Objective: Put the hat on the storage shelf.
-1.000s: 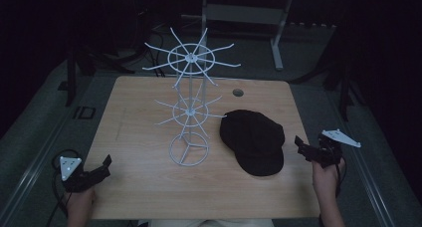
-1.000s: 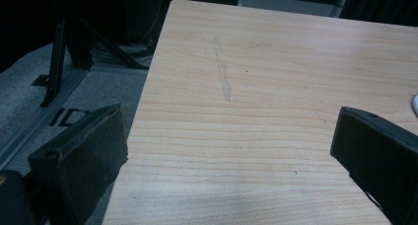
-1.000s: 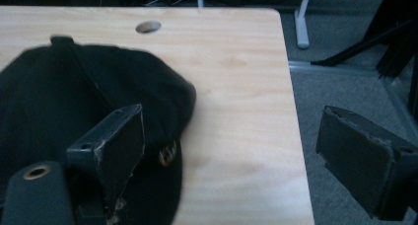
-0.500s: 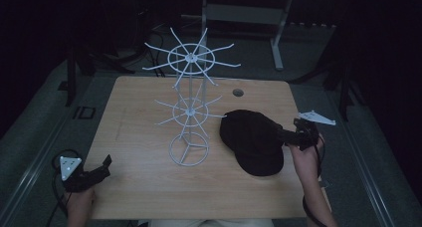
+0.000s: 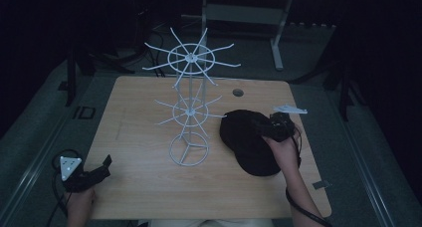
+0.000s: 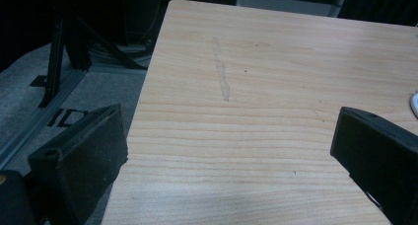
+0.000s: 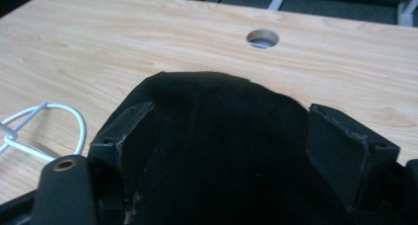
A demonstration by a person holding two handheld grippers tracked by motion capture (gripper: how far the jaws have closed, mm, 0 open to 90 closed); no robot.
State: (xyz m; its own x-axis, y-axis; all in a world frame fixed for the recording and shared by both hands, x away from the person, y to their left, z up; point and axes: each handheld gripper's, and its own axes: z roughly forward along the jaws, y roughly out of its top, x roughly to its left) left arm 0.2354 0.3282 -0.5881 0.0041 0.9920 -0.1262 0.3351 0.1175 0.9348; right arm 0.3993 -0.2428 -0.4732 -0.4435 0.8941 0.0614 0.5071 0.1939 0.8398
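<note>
Right gripper (image 5: 266,129) (jaws spread) straddles the black cap (image 5: 244,140); left gripper (image 5: 102,167) gapes empty.

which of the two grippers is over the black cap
The right gripper: its open fingers straddle the black cap, while the left gripper sits by the table's near-left edge.

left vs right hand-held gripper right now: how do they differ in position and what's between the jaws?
The left hand-held gripper sits at the near left corner of the light wooden table, while the right hand-held gripper is over the black fabric cap on the table's right side. The left's jaws frame only bare wood; the right's jaws straddle the cap's dark crown. Both have their jaws spread wide, neither clamped on anything.
</note>
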